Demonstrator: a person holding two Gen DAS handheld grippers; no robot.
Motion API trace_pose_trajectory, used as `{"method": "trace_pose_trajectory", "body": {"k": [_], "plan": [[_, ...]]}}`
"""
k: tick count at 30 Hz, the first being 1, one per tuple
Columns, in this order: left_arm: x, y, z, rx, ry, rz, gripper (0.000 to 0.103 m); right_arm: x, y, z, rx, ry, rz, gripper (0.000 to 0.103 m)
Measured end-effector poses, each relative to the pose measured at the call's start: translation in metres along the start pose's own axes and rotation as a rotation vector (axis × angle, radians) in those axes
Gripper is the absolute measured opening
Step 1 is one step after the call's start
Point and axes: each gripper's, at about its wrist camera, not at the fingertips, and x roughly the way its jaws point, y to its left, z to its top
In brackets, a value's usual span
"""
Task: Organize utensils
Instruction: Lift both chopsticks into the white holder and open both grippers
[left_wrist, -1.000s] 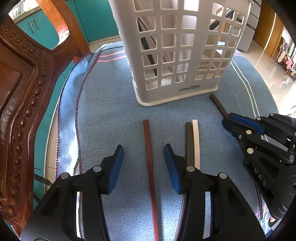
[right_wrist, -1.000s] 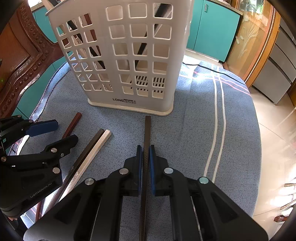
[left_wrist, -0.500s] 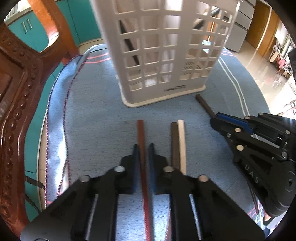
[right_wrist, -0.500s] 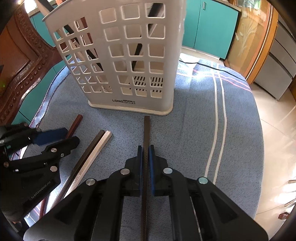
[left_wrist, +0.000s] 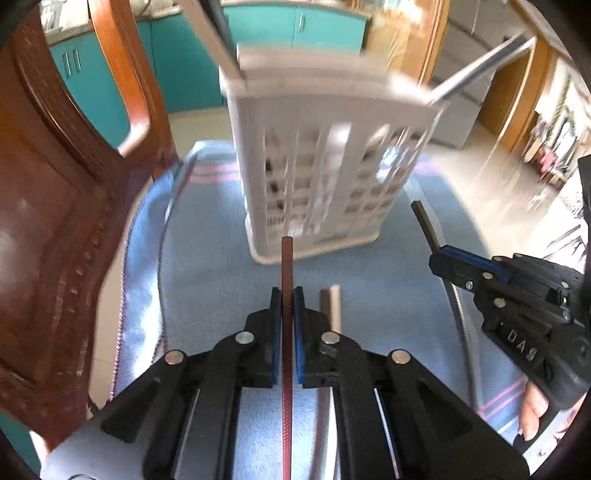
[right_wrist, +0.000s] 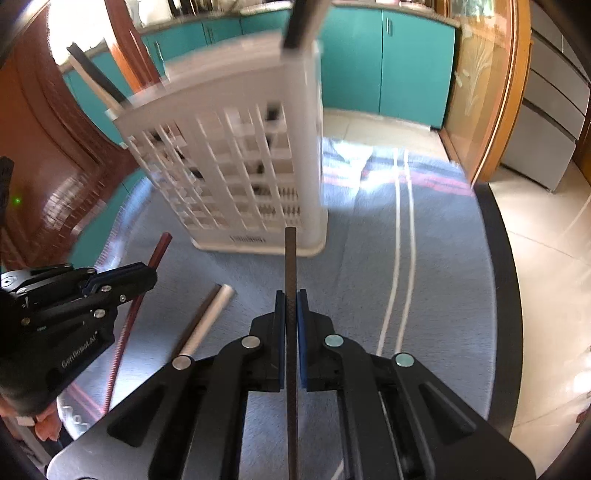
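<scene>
Left gripper (left_wrist: 287, 295) jaws clamped on the red chopstick (left_wrist: 287, 266), right gripper (right_wrist: 291, 299) jaws clamped on the black chopstick (right_wrist: 291, 258), white basket (left_wrist: 317, 206) at 12 o'clock on the worktop (left_wrist: 207, 280).

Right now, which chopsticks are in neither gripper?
The brown and white pair lying side by side on the blue cloth; the red and black ones are each clamped.

A white basket (right_wrist: 236, 177) full of square holes stands on a blue cloth (right_wrist: 369, 266) with white and pink stripes, near it a dark red stick (left_wrist: 287, 295), a black stick (right_wrist: 291, 295), and teal cupboards (right_wrist: 384, 59) behind.
</scene>
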Motion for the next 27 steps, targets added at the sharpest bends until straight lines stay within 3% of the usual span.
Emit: {"method": "trace_pose_trajectory", "body": {"k": [8,14,20,23,27], "plan": [[-0.096,0.01,0.008,-0.002,-0.2,-0.15,0.007,-0.097,-0.009,0.016,0.029,-0.281,0.214,0.007],[-0.166,0.017,0.043,-0.012,-0.379,-0.213,0.007,-0.16,-0.009,0.038,0.046,-0.47,0.26,0.007],[-0.202,0.01,0.094,0.009,-0.547,-0.113,0.007,-0.197,-0.004,0.091,0.055,-0.617,0.144,0.007],[-0.205,0.004,0.11,0.025,-0.608,-0.01,0.007,-0.203,0.0,0.114,0.059,-0.659,0.121,0.007],[-0.193,0.001,0.122,0.009,-0.615,-0.004,0.007,-0.193,0.005,0.124,0.064,-0.696,0.073,0.007]]}}
